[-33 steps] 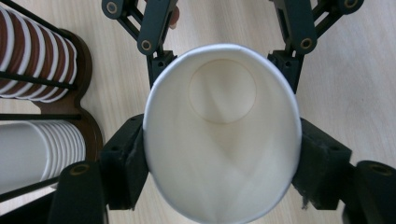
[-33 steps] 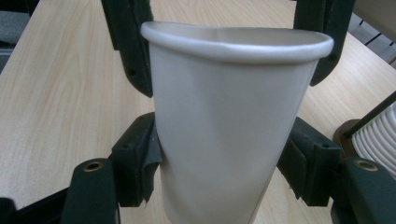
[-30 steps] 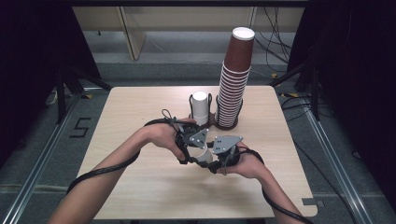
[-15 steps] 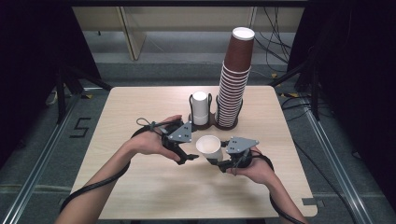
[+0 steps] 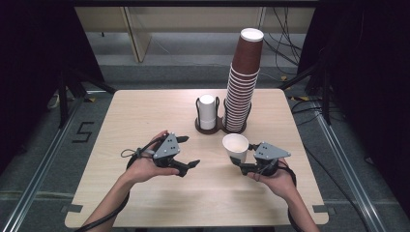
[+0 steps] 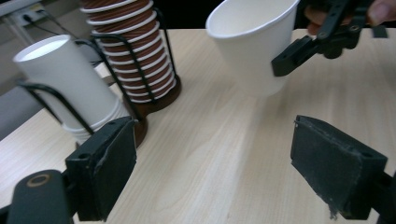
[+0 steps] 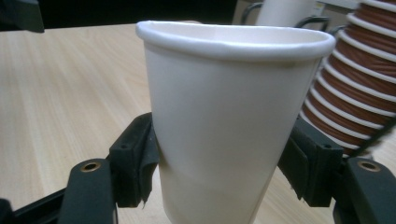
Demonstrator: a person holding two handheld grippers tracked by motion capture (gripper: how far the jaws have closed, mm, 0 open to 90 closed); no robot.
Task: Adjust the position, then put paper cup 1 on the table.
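While the right gripper (image 5: pixel 240 164) stays clamped on the white cup (image 5: pixel 235 147) just off the table (image 5: pixel 121 121) near the stacks, the left gripper (image 5: pixel 189 166) — jaws apart, just opened wider, empty — has drawn clear, so setting the cup down upright likely comes next.

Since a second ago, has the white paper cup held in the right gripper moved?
Yes. The white paper cup, clamped in the right gripper, has shifted toward the table's right edge and now sits below the tall stack of brown cups, apart from the left gripper.
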